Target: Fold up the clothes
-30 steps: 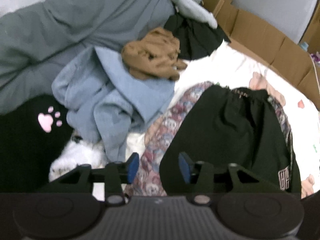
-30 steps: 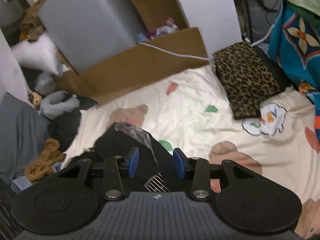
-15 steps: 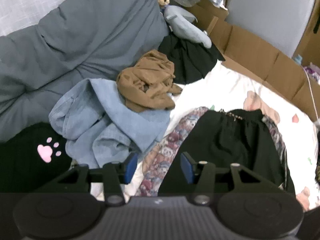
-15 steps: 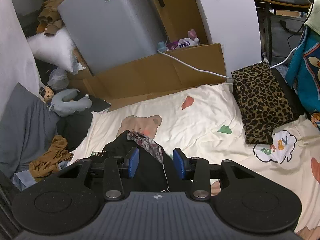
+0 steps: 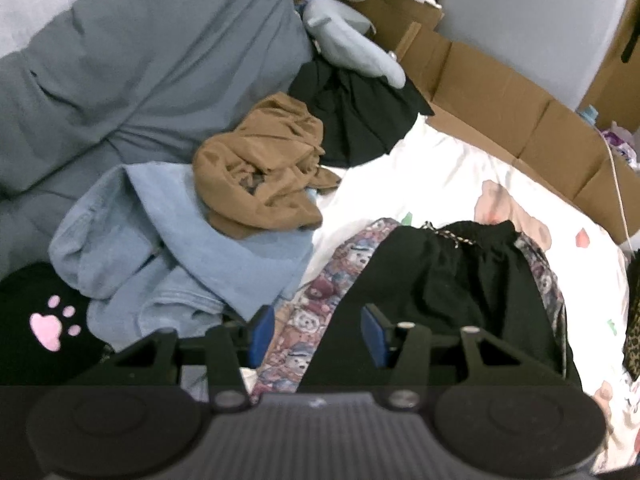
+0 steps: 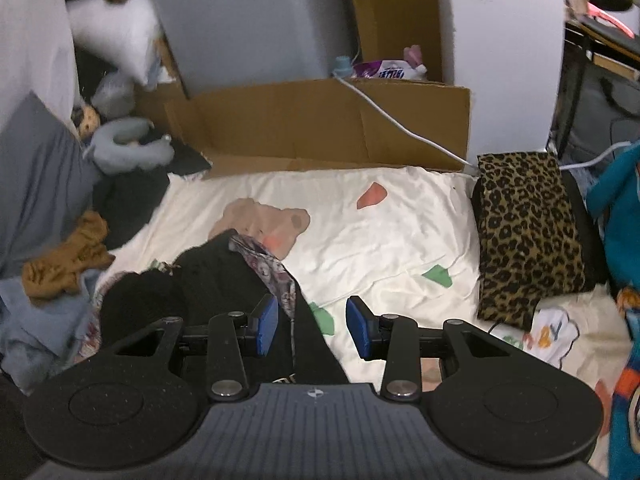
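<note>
Cardboard sheet (image 6: 320,128), leopard cushion (image 6: 528,228), grey plush (image 5: 348,36).

This is a lived-in bedroom in a home: a bed covered by a cream sheet (image 6: 392,236) printed with cartoon bears and coloured shapes fills both views, with a grey duvet (image 5: 132,60) bunched along one side. Loose clothes lie heaped on it, among them a brown garment (image 5: 260,176), a light blue one (image 5: 192,252) and a black one (image 5: 432,280), beside a grey plush toy (image 5: 348,44) and a leopard-print cushion (image 6: 524,232). Flattened cardboard (image 6: 320,124) lines the bed's far edge, with a white pillow (image 6: 116,36) and a charging cable (image 6: 400,124) nearby.
</note>
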The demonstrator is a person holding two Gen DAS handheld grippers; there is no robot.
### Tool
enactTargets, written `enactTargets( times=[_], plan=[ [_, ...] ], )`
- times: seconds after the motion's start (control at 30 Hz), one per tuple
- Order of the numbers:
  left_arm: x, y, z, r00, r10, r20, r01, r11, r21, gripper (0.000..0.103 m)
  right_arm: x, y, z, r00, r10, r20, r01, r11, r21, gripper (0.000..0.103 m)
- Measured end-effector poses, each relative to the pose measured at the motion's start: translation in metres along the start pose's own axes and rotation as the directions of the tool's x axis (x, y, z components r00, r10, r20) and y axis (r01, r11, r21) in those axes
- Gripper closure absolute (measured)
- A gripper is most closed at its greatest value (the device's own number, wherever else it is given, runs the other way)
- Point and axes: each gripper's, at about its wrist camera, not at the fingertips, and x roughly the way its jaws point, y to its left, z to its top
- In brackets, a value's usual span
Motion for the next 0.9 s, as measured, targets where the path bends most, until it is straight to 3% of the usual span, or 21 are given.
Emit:
enactTargets(
  times=[0.33, 0.57, 0.73, 0.9],
  plan=[
    [0.067, -0.031, 0.021, 0.999, -0.031, 0.007, 0.031, 0.999, 0.041, 0.052, 0.074, 0.012, 0.023, 0.997, 0.071, -0.033, -0.071, 0.997, -0.004, 0.058],
    [0.117, -0.052, 0.044, 0.999, -0.040, 0.004, 0.040, 0.996, 0.080, 0.052, 0.140, 0.024, 0.043, 0.987, 0.106, -0.121, -0.114, 0.992, -0.061, 0.058],
    [0.164, -0.059, 0.059, 0.999, -0.040, -0.011, 0.040, 0.996, 0.082, 0.052, 0.188, 0.036, 0.054, 0.980, 0.116, -0.159, -0.143, 0.974, -0.173, 0.058],
    [0.208, -0.060, 0.069, 0.998, -0.058, -0.004, 0.058, 0.996, 0.067, 0.052, 0.232, 0.038, 0.060, 0.976, 0.133, -0.173, -0.163, 0.971, -0.173, 0.058]
  ],
)
